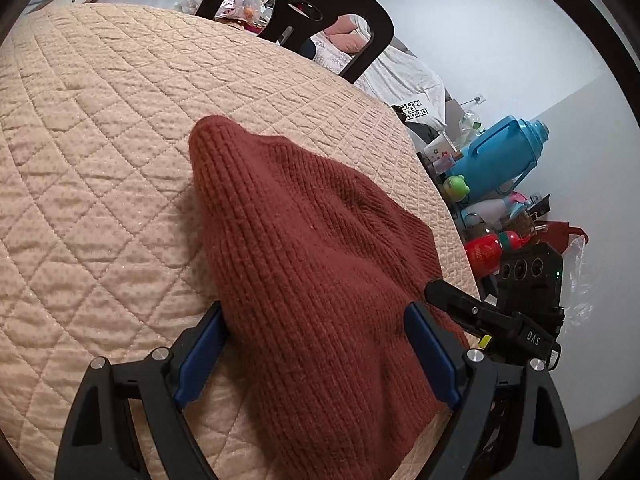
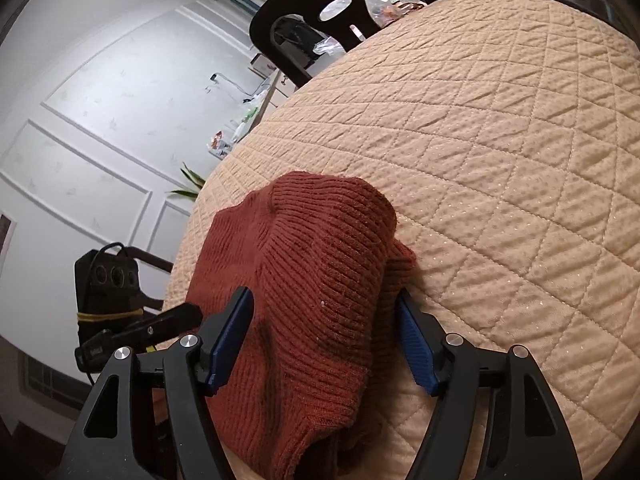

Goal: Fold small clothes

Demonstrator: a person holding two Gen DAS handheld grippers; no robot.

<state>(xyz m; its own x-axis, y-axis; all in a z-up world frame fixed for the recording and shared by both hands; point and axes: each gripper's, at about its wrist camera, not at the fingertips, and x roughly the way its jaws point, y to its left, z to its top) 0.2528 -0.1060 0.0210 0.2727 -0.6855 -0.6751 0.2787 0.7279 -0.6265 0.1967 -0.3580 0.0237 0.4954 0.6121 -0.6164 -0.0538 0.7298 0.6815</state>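
Note:
A rust-red ribbed knit garment (image 1: 312, 220) lies bunched on the quilted beige table cover (image 1: 100, 160), near the table's edge. My left gripper (image 1: 316, 312) straddles its near end, jaws wide, blue pads beside the cloth without squeezing it. In the right wrist view the same garment (image 2: 320, 240) lies folded over itself on the cover (image 2: 500, 160). My right gripper (image 2: 324, 294) stands open around it, the fingers (image 2: 416, 344) on either side of the knit. Each gripper shows at the edge of the other's view: the right one (image 1: 520, 320) and the left one (image 2: 132, 332).
A black chair (image 1: 320, 0) stands at the table's far side. Off the table edge sit a blue thermos jug (image 1: 500, 156), a red bottle (image 1: 484, 252) and small clutter. A white panelled wall (image 2: 80, 140) lies beyond the other edge.

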